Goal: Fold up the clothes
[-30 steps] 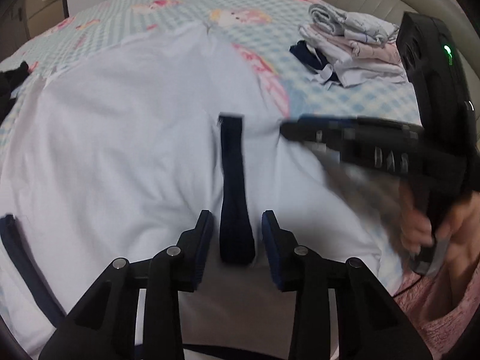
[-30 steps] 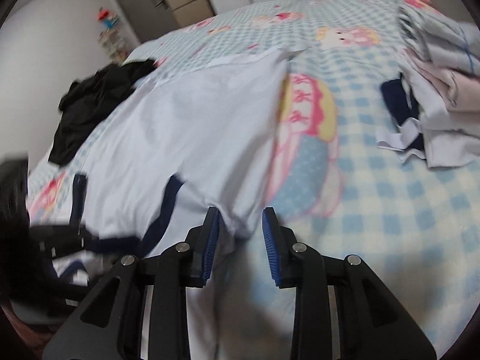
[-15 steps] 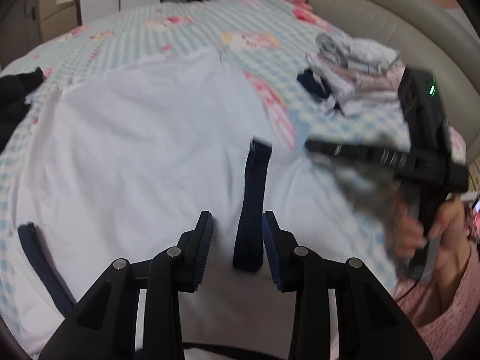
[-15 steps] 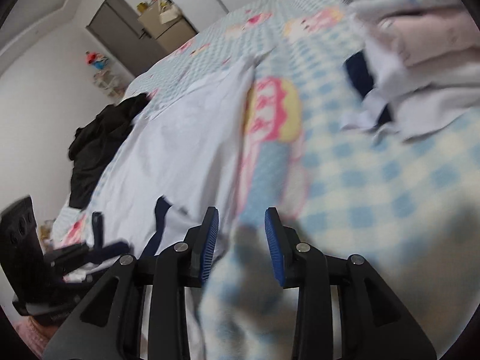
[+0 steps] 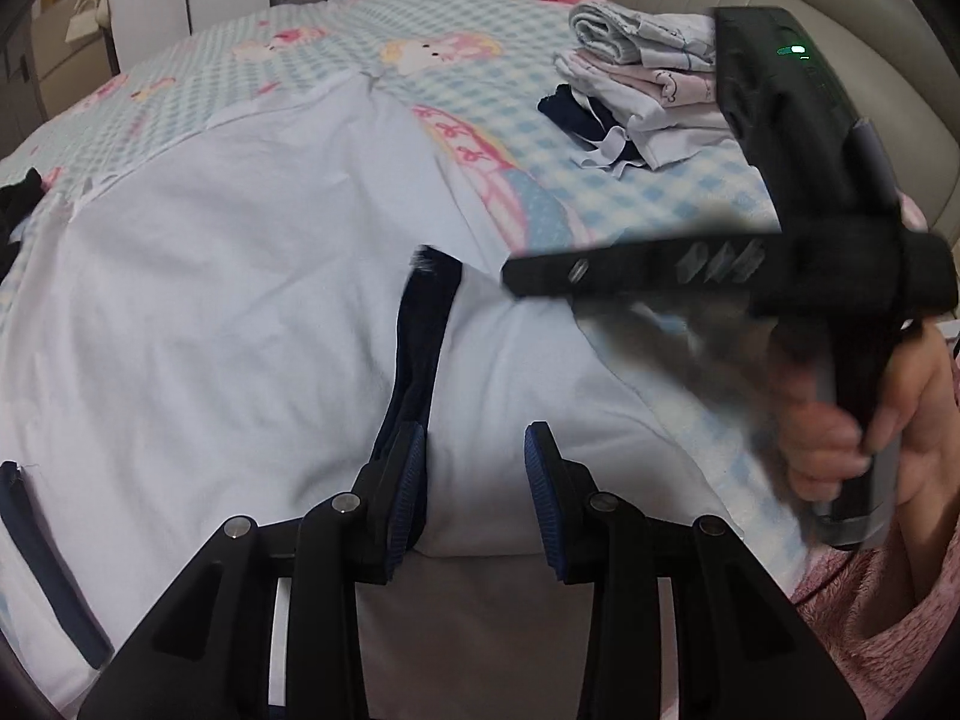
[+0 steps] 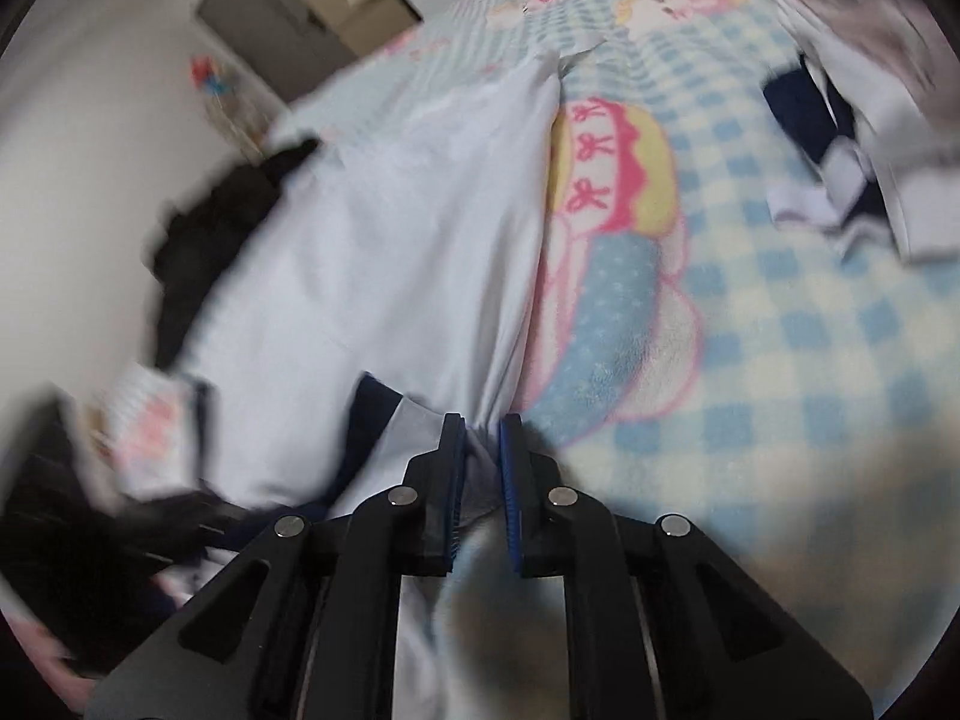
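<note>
Far side of the checked blanket (image 5: 336, 48) lies bare — open room beyond the white shirt (image 5: 228, 300). Right side is blocked: folded stack (image 5: 648, 84) sits near the shirt's edge, w/ only a strip of blanket between. Left edge — dark garment (image 6: 222, 228) touching the shirt, wall (image 6: 78, 138) close behind.

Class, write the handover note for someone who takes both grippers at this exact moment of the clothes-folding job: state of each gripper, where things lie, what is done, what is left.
Left gripper: open, low over the white shirt, one finger beside its navy strip; holding nothing.
Right gripper: shut on the white shirt's edge, near the checked blanket.
The shirt lies spread on the bed, not folded. A pile of folded clothes sits at the far right; a black garment lies at the far left.
Done: pile folded, one edge gripped.
Left: grip with the left, fold the shirt, probably the black garment after.
</note>
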The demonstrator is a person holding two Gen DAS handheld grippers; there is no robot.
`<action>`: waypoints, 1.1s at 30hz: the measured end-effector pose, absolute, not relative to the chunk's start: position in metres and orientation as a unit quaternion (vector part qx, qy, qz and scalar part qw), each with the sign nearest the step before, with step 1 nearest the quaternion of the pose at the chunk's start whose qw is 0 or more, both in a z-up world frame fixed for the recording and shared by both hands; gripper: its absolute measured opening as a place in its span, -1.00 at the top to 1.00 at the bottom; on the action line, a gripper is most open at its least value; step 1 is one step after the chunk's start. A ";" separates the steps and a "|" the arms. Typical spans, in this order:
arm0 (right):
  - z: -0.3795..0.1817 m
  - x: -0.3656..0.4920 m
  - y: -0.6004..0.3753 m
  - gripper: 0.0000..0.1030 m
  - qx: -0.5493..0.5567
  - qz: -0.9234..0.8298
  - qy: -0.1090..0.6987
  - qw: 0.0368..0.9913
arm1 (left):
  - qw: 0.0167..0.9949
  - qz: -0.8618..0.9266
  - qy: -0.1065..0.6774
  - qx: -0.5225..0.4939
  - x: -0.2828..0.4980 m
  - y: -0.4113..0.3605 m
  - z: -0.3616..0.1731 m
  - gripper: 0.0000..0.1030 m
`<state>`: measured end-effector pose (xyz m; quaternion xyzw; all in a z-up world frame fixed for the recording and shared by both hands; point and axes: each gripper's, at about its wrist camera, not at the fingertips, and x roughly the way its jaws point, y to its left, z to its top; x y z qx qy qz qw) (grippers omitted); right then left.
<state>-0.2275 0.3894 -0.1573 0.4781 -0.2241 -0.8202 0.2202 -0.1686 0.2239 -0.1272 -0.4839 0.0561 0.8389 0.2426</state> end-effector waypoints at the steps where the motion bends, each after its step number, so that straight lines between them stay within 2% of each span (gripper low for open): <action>1: -0.159 -0.229 0.395 0.80 0.479 -0.819 -0.237 0.211 | 0.243 0.839 0.054 -0.484 -0.169 0.224 -0.127 0.28; 3: -0.162 -0.231 0.400 0.76 0.484 -0.817 -0.240 0.199 | 0.242 0.839 0.052 -0.484 -0.168 0.224 -0.128 0.28; 5: -0.164 -0.233 0.387 0.75 0.490 -0.810 -0.223 0.231 | 0.240 0.841 0.052 -0.482 -0.166 0.224 -0.130 0.27; 9: -0.171 -0.230 0.372 0.70 0.499 -0.821 -0.176 0.216 | 0.240 0.840 0.053 -0.483 -0.167 0.224 -0.131 0.27; 12: -0.173 -0.227 0.384 0.91 0.498 -0.820 -0.202 0.199 | 0.242 0.839 0.051 -0.484 -0.167 0.223 -0.130 0.25; 23: -0.153 -0.215 0.396 1.00 0.478 -0.868 -0.102 0.092 | 0.251 0.843 0.009 -0.476 -0.164 0.212 -0.123 0.23; 26: -0.133 -0.206 0.407 0.97 0.431 -0.880 -0.152 0.127 | 0.271 0.853 -0.018 -0.446 -0.153 0.201 -0.106 0.23; 29: -0.122 -0.198 0.399 0.88 0.421 -0.874 -0.162 0.182 | 0.273 0.846 -0.004 -0.459 -0.149 0.197 -0.106 0.23; 31: -0.125 -0.193 0.384 0.77 0.439 -0.859 -0.155 0.213 | 0.268 0.843 0.008 -0.467 -0.148 0.194 -0.113 0.23; 33: -0.131 -0.186 0.366 0.70 0.458 -0.857 -0.115 0.205 | 0.261 0.841 0.000 -0.475 -0.147 0.187 -0.119 0.23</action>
